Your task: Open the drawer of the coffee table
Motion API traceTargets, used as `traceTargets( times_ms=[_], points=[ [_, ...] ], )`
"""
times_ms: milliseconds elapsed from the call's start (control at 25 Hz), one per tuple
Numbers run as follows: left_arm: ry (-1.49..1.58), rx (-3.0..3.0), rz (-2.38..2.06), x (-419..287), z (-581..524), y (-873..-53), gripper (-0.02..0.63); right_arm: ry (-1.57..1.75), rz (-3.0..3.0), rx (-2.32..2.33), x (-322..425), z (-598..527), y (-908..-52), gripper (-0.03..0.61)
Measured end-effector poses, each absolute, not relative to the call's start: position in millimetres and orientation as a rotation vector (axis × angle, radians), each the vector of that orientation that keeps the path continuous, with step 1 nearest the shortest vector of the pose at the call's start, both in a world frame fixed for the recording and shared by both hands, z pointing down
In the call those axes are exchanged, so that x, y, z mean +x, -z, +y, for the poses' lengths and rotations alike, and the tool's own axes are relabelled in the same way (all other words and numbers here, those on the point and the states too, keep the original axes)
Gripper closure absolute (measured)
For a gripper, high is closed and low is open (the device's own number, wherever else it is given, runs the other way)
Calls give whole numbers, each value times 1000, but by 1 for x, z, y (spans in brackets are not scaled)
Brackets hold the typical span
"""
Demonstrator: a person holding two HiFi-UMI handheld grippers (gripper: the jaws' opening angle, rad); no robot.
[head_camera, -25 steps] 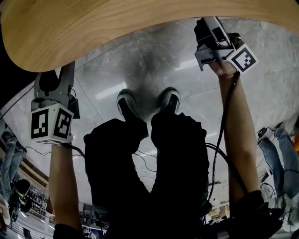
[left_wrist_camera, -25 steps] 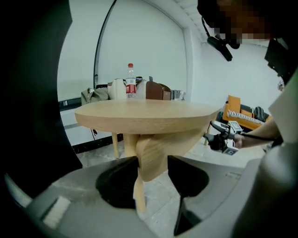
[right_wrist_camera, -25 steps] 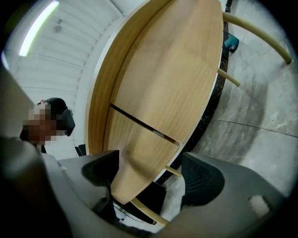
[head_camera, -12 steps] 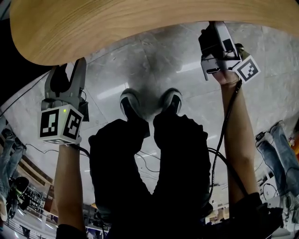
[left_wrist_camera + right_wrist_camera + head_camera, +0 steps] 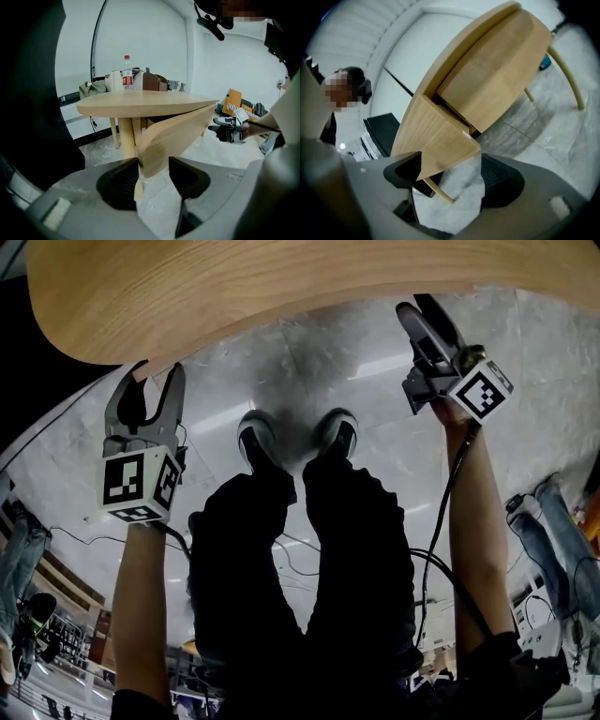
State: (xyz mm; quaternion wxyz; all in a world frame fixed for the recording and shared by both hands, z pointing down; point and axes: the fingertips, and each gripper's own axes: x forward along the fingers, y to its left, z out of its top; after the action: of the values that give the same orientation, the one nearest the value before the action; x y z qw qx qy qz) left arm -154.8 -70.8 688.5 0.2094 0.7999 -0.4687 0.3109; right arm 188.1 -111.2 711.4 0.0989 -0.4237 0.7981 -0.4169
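1. The left tool (image 5: 157,381) hangs just below the near edge of the wooden table (image 5: 281,287), over the marble floor (image 5: 328,362), its jaws spread.
2. In the left gripper view the left tool (image 5: 152,168) has the end of the pale wood drawer (image 5: 173,136) in its gap, under the table top (image 5: 140,101); I cannot tell whether they touch.
3. The right tool (image 5: 417,310) reaches up under the same edge, further right.
4. Its own view shows the right tool (image 5: 450,173) with jaws wide apart and a corner of the drawer (image 5: 436,136) between them, not pinched.
5. A bottle (image 5: 126,72) stands at the table's far edge.
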Motion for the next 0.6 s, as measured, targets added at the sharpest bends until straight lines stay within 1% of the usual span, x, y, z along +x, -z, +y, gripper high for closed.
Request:
traceTargets(
  times_ms=[160, 360, 600],
  points=[
    [-909, 2189, -1302, -155, -70, -687, 403, 1052, 2722, -1547, 198, -109, -698, 175],
    [-952, 2146, -1293, -152, -76, -693, 403, 813, 3033, -1585, 187, -127, -675, 176],
    [-996, 2126, -1246, -149, -73, -698, 403, 820, 3109, -1564, 178, -128, -676, 186]
  ],
)
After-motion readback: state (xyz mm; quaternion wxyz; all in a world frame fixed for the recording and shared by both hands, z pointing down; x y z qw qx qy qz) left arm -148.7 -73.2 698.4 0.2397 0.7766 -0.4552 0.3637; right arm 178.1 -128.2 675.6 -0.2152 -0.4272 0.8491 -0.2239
